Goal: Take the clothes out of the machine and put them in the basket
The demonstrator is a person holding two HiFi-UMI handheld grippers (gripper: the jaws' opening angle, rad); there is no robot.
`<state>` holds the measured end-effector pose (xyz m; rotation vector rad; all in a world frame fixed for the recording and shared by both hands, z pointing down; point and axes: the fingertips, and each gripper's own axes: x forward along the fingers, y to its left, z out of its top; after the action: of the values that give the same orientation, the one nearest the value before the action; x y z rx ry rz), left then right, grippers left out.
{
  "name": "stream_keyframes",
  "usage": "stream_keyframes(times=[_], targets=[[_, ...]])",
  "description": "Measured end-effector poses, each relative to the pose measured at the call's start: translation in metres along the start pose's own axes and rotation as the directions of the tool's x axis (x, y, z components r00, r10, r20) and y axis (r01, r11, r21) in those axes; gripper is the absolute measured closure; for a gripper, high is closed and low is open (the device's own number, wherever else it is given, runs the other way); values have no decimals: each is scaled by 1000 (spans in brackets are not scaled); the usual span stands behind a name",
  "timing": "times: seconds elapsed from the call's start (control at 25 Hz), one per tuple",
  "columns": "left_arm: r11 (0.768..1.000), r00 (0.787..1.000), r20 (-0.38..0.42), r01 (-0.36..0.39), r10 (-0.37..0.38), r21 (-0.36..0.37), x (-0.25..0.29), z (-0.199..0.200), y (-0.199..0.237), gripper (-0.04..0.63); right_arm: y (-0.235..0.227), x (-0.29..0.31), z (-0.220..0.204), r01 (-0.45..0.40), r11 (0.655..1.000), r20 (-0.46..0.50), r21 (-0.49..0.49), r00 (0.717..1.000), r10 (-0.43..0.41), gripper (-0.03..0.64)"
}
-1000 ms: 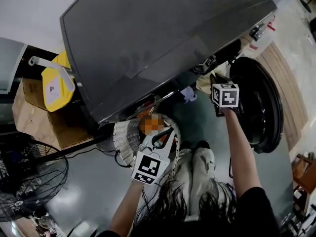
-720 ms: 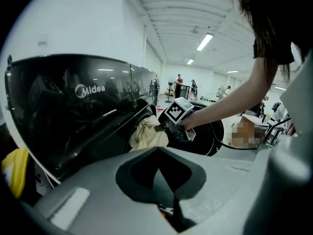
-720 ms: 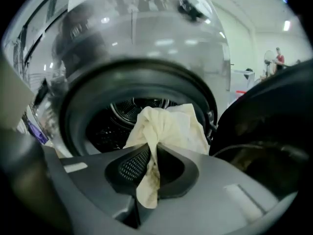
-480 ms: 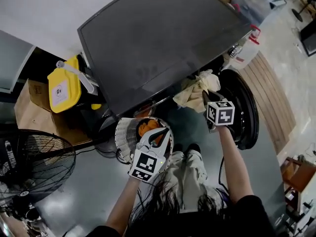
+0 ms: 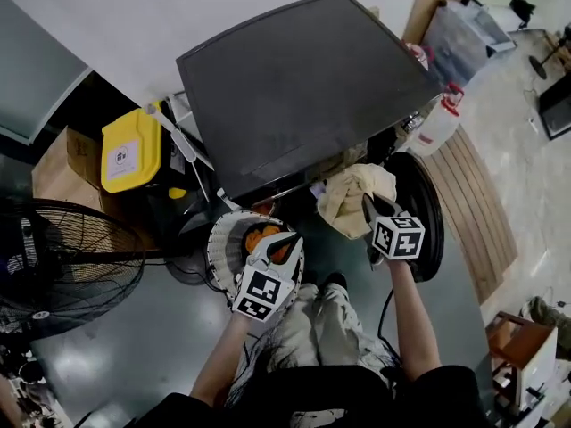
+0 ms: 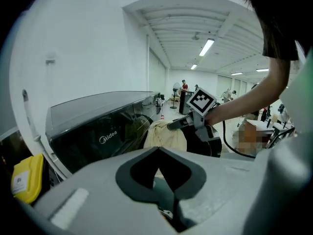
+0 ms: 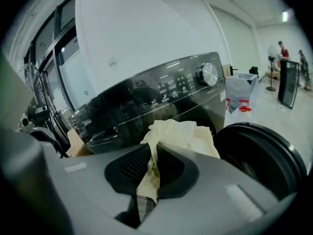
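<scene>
My right gripper is shut on a cream cloth and holds it up in front of the dark washing machine, beside its open round door. In the right gripper view the cloth bunches beyond the jaws, and a strip of it hangs down between them at the right gripper. My left gripper hovers over the white wicker basket, which holds orange clothing. Its jaws meet at the tips with nothing between them in the left gripper view.
A yellow container and a cardboard box stand left of the machine. A black floor fan is at the far left. A white bottle and wooden boards lie to the right. The person's legs are just below the basket.
Both grippers have risen. The right one has drawn the cream cloth out of the door opening and away from the machine. The left one stays over the basket.
</scene>
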<state>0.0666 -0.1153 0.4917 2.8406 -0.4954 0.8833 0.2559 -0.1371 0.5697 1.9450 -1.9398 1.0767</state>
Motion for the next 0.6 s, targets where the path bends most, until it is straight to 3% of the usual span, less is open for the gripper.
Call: stream_keyframes(times=[0.24, 0.32, 0.6], targets=[[1000, 1000, 15, 4, -3, -30, -11, 11, -4, 594, 36, -50, 23, -48, 998, 76, 31, 996, 46, 555], [999, 1000, 14, 20, -19, -28, -11, 13, -8, 559, 49, -62, 32, -65, 998, 95, 20, 994, 62, 555], [993, 994, 20, 107, -108, 47, -12, 34, -33, 483, 83, -108, 59, -84, 996, 153, 1, 985, 83, 556]])
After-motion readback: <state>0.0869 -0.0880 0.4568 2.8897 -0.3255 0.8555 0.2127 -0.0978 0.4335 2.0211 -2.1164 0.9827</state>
